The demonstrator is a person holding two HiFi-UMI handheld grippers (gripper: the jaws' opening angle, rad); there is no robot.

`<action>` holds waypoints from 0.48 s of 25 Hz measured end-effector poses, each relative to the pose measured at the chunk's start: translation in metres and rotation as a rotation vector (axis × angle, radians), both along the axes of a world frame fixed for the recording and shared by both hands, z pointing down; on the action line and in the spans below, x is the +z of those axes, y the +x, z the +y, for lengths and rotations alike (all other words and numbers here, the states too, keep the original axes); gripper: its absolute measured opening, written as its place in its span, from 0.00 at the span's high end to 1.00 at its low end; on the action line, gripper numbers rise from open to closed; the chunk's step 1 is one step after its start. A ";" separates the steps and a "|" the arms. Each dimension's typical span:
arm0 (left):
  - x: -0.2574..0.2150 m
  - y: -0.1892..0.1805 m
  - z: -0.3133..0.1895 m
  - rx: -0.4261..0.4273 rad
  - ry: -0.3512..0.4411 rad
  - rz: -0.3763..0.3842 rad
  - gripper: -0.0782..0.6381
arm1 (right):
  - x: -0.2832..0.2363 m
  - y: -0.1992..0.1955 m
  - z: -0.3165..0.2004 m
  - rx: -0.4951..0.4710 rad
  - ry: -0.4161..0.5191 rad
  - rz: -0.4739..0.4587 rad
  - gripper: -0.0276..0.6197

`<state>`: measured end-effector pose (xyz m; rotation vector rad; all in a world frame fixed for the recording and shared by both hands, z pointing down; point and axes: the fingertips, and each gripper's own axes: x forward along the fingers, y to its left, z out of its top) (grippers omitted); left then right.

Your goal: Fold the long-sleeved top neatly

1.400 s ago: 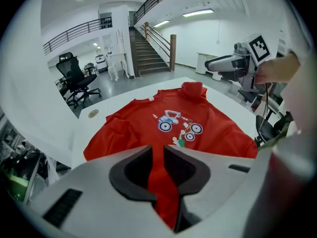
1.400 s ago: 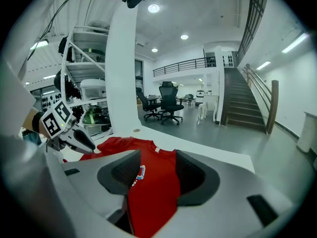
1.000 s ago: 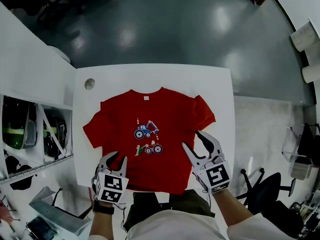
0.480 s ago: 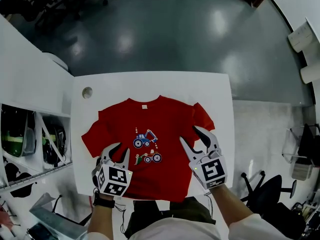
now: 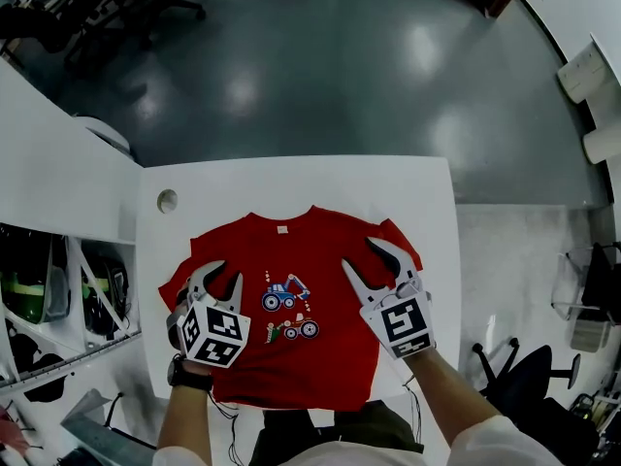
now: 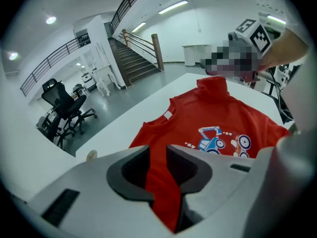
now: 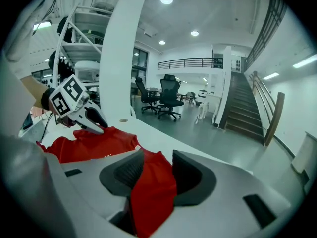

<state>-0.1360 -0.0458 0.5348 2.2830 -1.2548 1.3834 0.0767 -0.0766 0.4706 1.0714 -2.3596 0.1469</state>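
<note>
A red top (image 5: 309,252) with a blue digger print lies flat on the white table (image 5: 291,178), collar at the far side. My left gripper (image 5: 218,276) hovers over its left sleeve, jaws apart; in the left gripper view (image 6: 157,153) red cloth (image 6: 218,113) shows through the gap, with no pad pressing on it. My right gripper (image 5: 357,253) hangs over the right sleeve. Its jaws have just been closing and still stand apart in the right gripper view (image 7: 157,158), where the sleeve (image 7: 152,195) shows between them, unpinched.
A round cable hole (image 5: 167,201) sits in the table's far left corner. Shelving (image 5: 58,280) with gear stands along the left. An office chair (image 5: 519,367) stands at the right. Grey floor lies beyond the far edge.
Both grippers have moved from the shirt's near hem up toward the sleeves. The right jaws stand narrower than before. The shirt has not moved on the table.
</note>
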 end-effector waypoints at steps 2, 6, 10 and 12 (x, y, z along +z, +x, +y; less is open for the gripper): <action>0.001 -0.005 -0.016 0.012 0.008 -0.029 0.74 | 0.003 -0.003 -0.011 -0.018 0.003 0.024 0.66; 0.007 -0.013 -0.041 0.040 0.007 -0.081 0.74 | 0.010 -0.009 -0.029 -0.047 0.006 0.067 0.66; 0.019 -0.019 -0.055 0.077 -0.011 -0.124 0.73 | 0.024 -0.013 -0.039 -0.071 -0.005 0.112 0.67; 0.023 -0.021 -0.062 0.087 -0.017 -0.136 0.73 | 0.031 -0.013 -0.043 -0.084 -0.018 0.146 0.68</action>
